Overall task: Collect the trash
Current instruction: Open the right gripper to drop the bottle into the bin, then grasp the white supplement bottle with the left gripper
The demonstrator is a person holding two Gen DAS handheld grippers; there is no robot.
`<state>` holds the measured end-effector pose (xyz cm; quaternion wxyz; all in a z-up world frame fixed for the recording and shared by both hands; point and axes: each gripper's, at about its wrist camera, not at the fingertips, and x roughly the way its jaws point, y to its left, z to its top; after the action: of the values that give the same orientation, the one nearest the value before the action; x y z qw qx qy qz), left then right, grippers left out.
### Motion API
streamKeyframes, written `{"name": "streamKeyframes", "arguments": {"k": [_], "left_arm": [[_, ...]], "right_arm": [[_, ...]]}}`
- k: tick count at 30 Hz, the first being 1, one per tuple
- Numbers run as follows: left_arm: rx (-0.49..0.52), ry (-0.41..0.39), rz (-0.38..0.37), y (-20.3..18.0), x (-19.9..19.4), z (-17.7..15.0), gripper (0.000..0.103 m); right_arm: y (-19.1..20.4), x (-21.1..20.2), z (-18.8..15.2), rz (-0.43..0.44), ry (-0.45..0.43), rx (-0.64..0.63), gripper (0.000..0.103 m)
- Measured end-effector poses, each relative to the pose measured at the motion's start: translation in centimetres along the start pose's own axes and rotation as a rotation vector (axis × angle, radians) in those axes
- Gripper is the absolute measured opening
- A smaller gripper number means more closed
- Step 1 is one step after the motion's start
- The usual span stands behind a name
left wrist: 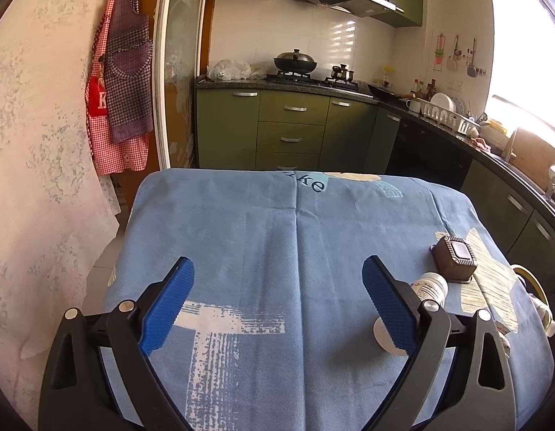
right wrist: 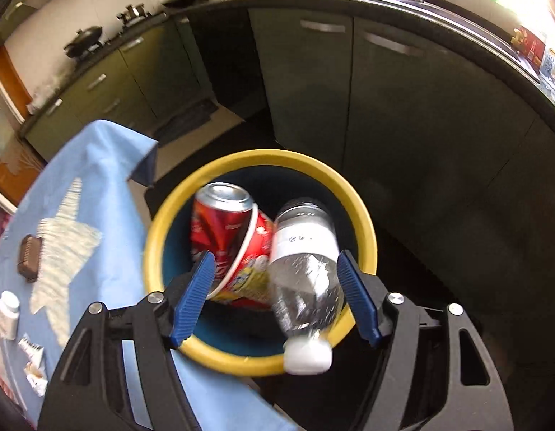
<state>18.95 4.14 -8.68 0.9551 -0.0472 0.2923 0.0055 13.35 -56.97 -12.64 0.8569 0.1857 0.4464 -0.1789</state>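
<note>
The right gripper [right wrist: 275,294], jaws wide, frames a clear plastic bottle [right wrist: 306,269] over the yellow-rimmed bin [right wrist: 363,215]; the left gripper [left wrist: 277,301], jaws wide and empty, faces a white "Supplement"-labelled pill bottle [left wrist: 433,287].

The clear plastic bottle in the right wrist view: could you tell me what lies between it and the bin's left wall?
A red soda can and a red paper cup, seen in the right wrist view.

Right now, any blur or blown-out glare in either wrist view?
Right wrist: the bottle is motion-blurred over the bin, the can less so; glare at the top right corner. Left wrist: sharp, but the window is blown out; fisheye bends the counter.
</note>
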Motion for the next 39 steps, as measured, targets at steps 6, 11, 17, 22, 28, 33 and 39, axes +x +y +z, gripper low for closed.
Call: {"name": "streamKeyframes", "arguments": {"k": [6, 11, 17, 22, 28, 33, 39], "left_arm": [[0.047, 0.015, -0.03, -1.3, 0.4, -0.3, 0.094], [0.121, 0.025, -0.079, -3.3, 0.6, -0.9, 0.094], [0.247, 0.073, -0.202, -6.8, 0.6, -1.5, 0.094], [0.372, 0.161, -0.286, -9.9, 1.6, -1.6, 0.094], [0.415, 0.254, -0.364, -11.5, 4.2, -1.3, 0.093], [0.409, 0.325, -0.411, -11.9, 6.5, -1.6, 0.087], [0.423, 0.357, -0.426, -12.0, 7.7, -1.9, 0.078]], "right_arm": [[2.5, -5.0, -3.9, 0.175, -0.068, -0.036, 0.069], [7.7, -7.7, -6.0, 0.314, -0.069, -0.189, 0.07], [12.1, -8.4, -7.9, 0.407, -0.047, -0.329, 0.07], [12.7, -7.9, -9.0, 0.435, -0.019, -0.35, 0.07], [12.3, -7.2, -9.6, 0.457, 0.003, -0.348, 0.07], [12.5, -6.6, -9.8, 0.465, 0.017, -0.352, 0.07], [13.0, -6.1, -9.9, 0.468, 0.035, -0.359, 0.07]]}}
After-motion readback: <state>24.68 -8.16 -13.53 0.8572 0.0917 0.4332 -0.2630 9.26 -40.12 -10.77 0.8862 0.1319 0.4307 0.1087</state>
